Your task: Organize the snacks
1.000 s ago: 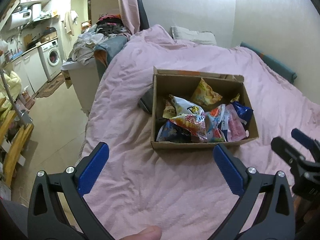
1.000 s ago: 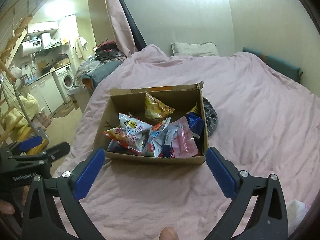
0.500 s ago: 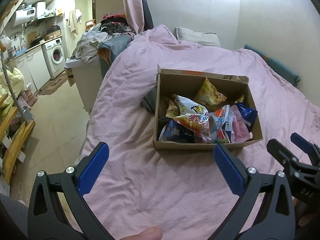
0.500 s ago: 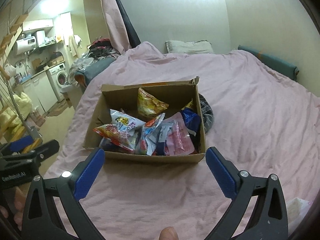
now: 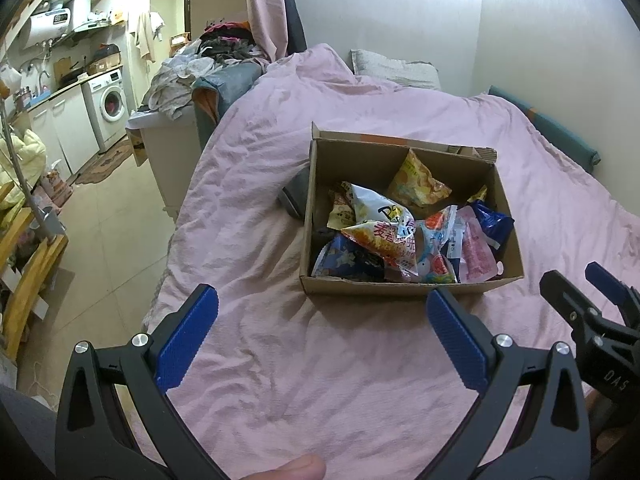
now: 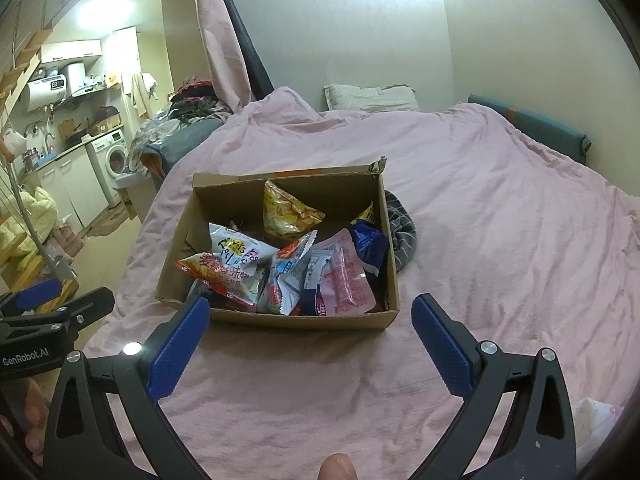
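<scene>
Not much had changed over the last second, honestly. Both cameras had been brought a bit closer to the cardboard box (image 5: 404, 286), so it filled more of each view than a second earlier; nothing inside it looked shifted.

The snacks (image 6: 280, 264) were all seen piled inside the box, which sat on the pink bed (image 5: 320, 380) roughly mid-width, nearer the foot edge. A yellow bag (image 5: 418, 184) was propped against the far wall, a white bag (image 6: 240, 250) and a red-orange one (image 5: 380, 240) lay toward the left side, and a pink pouch (image 6: 346, 280) and a blue bag (image 5: 492, 222) toward the right. A dark striped cloth (image 6: 402, 232) was tucked against the box's outer wall.

The left tongs (image 5: 322, 340) and the right tongs (image 6: 310, 340) were both held spread wide with nothing between them, just short of the box's near wall.

So it read as an approach only. Whether the jumble was waiting to be sorted or had been gathered there already couldn't be settled from this.
</scene>
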`<action>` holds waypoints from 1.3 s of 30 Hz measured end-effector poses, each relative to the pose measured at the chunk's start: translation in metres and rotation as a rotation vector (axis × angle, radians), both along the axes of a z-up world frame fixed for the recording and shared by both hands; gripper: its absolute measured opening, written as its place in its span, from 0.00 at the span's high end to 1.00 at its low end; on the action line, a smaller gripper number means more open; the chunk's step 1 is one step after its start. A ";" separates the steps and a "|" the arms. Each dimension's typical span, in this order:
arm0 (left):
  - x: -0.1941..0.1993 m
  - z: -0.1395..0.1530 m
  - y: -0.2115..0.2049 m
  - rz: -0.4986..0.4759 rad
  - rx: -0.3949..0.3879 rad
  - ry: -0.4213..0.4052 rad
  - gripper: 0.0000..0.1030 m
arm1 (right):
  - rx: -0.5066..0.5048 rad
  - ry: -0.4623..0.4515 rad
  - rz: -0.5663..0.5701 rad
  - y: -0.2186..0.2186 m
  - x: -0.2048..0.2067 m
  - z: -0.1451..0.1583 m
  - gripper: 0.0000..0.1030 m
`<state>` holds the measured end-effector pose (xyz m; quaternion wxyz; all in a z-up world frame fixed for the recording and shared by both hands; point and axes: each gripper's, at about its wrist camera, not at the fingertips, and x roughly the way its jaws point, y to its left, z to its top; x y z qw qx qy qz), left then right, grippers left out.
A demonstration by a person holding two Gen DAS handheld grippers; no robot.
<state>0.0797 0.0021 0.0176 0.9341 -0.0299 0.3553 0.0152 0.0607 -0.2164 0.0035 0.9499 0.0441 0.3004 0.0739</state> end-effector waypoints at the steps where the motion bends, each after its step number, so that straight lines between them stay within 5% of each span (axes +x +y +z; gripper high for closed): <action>1: 0.000 0.000 0.000 0.001 0.000 -0.001 0.00 | -0.001 0.000 0.000 0.000 0.000 0.000 0.00; 39: 0.002 -0.001 0.005 0.012 -0.021 0.017 0.00 | 0.045 0.013 -0.040 -0.017 0.002 0.002 0.00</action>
